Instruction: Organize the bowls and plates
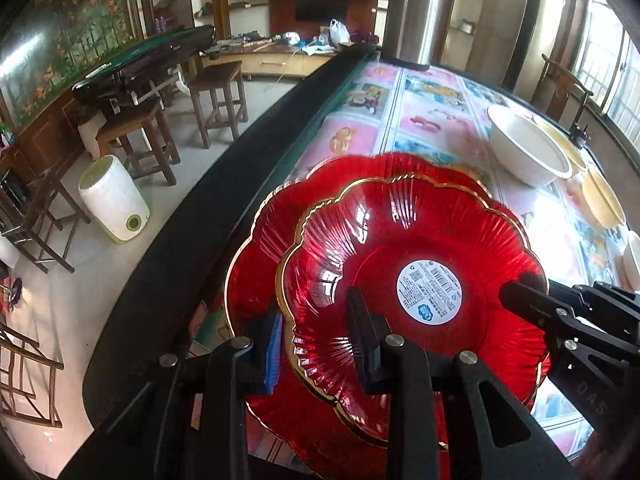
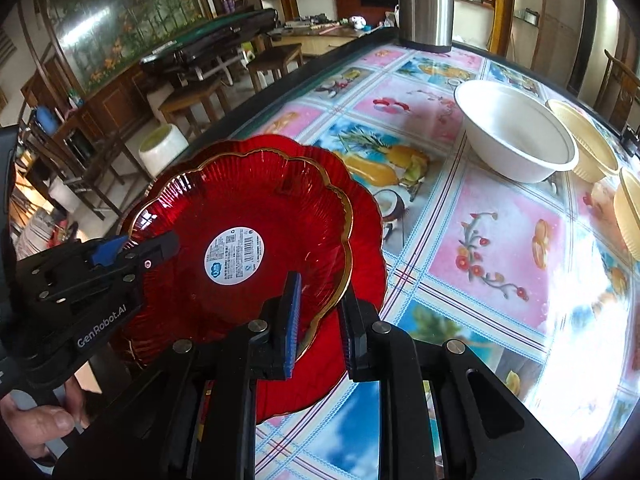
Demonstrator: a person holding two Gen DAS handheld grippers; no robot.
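I hold the upper scalloped red glass plate with gold rim [image 1: 420,264] between both grippers: my left gripper [image 1: 316,344] pinches its near-left rim, my right gripper [image 2: 320,324] pinches the opposite rim. It hangs above a matching larger red plate [image 2: 364,232] at the tabletop's [image 2: 500,240] near-left edge.

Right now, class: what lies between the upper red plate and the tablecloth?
A second, larger red plate lies under the upper red plate, resting on the tablecloth; the right wrist view shows it best.
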